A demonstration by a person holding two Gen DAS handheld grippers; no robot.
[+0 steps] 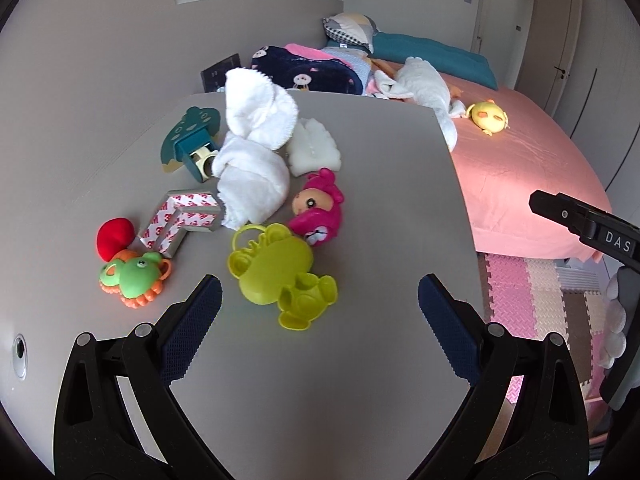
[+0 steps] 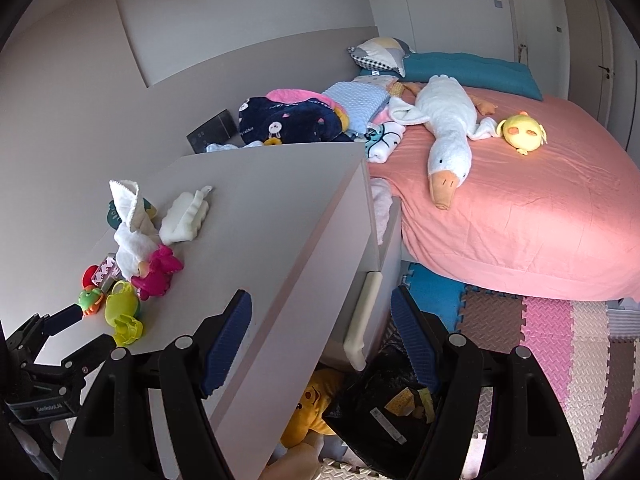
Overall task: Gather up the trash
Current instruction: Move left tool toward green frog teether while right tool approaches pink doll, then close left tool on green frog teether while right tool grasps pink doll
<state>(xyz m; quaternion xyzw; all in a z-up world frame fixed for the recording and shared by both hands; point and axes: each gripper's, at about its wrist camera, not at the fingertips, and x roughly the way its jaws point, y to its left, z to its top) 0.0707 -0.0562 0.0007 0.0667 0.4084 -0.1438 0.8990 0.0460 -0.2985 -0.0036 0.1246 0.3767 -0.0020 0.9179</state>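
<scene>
In the left wrist view, the left gripper (image 1: 320,304), a black two-finger tool with dark blue ribbed pads, stands with its jaws wide apart above the pale grey tabletop (image 1: 360,200), gripping and touching nothing. Just beyond the gap lies a lime-green plastic frog-shaped mould (image 1: 276,272), with a magenta plastic doll figure (image 1: 318,210) touching its far side. Left of the mould sits a green and orange rubber frog toy (image 1: 134,278) against a red soft ball (image 1: 114,236), and beside them an L-shaped grey foam corner guard (image 1: 180,220) whose backing strip is printed over and over with red "3M". A crumpled white cloth (image 1: 254,148) is heaped behind it, next to a teal dinosaur-shaped tape holder (image 1: 188,136). At the right edge the black tip of the right gripper (image 1: 580,220) shows white letters "DAS"; its jaws cannot be judged from here. In the right wrist view, the right gripper's own blue pads (image 2: 322,340) stand apart with nothing between them, hanging over the table's front edge. Below, on the floor, an open black rubbish bag (image 2: 384,404) holds scraps and a white label too small to read, beside a yellow plush bear (image 2: 314,404). A white plush goose (image 2: 444,128) lies on the pink bedsheet (image 2: 520,220).
</scene>
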